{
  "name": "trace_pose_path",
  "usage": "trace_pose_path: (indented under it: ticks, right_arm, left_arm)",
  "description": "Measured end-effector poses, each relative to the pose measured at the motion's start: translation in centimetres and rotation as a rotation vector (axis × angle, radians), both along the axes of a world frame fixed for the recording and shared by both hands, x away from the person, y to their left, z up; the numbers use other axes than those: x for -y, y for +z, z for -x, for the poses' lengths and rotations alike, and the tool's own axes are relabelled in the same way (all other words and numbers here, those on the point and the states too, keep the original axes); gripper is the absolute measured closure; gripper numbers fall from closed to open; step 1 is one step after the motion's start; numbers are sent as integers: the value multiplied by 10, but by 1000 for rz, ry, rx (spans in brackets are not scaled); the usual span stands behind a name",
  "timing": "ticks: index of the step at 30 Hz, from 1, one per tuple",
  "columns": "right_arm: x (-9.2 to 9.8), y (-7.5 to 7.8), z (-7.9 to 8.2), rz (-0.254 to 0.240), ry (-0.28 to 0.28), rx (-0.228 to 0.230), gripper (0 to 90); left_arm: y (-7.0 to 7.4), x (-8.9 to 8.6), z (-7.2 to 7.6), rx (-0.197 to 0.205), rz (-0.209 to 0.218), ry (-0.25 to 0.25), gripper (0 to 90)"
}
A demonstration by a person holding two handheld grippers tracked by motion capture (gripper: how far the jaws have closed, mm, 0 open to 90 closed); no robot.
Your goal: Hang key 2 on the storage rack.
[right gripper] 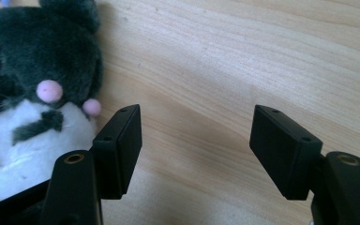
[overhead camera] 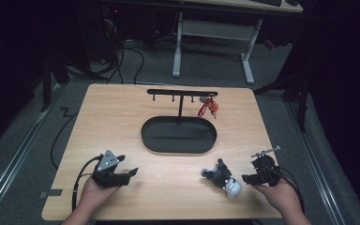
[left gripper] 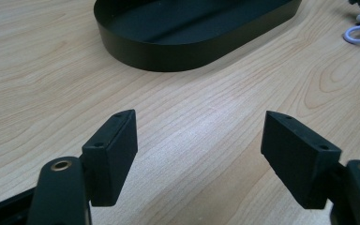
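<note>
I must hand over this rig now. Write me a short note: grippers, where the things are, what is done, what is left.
Left gripper: open, empty, low over the table.
Right gripper: open, empty, beside the plush toy.
Plush toy: lies on the table near the front edge, not held.
Black tray: empty, mid-table.
Hook rack: one red keychain hangs on it.
Done, apparently: that keychain hung.
Left, probably: hang the plush toy.

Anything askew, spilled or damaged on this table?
Nothing damaged or spilled. The plush toy lies on its side on the bare table beside the open right gripper, outside the black tray. One red keychain hangs from the hook rack.
</note>
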State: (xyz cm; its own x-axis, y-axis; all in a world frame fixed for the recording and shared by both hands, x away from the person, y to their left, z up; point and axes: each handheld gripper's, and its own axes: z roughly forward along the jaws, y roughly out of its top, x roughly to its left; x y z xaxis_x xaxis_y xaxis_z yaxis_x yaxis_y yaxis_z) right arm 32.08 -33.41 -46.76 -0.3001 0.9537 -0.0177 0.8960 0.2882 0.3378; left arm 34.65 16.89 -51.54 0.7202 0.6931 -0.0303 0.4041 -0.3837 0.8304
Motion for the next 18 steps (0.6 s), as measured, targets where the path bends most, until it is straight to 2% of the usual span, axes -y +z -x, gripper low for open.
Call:
trace_pose_path:
  ticks: [4, 9, 13, 18]
  right_arm:
    - [0, 2, -3, 9, 21, -43, 340]
    - [-2, 9, -6, 46, 54, -67, 334]
    - [-7, 17, -5, 40, 91, -97, 308]
    - [-17, 29, 1, 19, 113, -130, 212]
  left_arm:
    - [-1, 3, 1, -9, -13, -10, 278]
    - [-2, 9, 3, -6, -36, -21, 277]
    - [-4, 15, 6, -8, -56, -34, 277]
    - [-5, 16, 9, -6, -77, -46, 275]
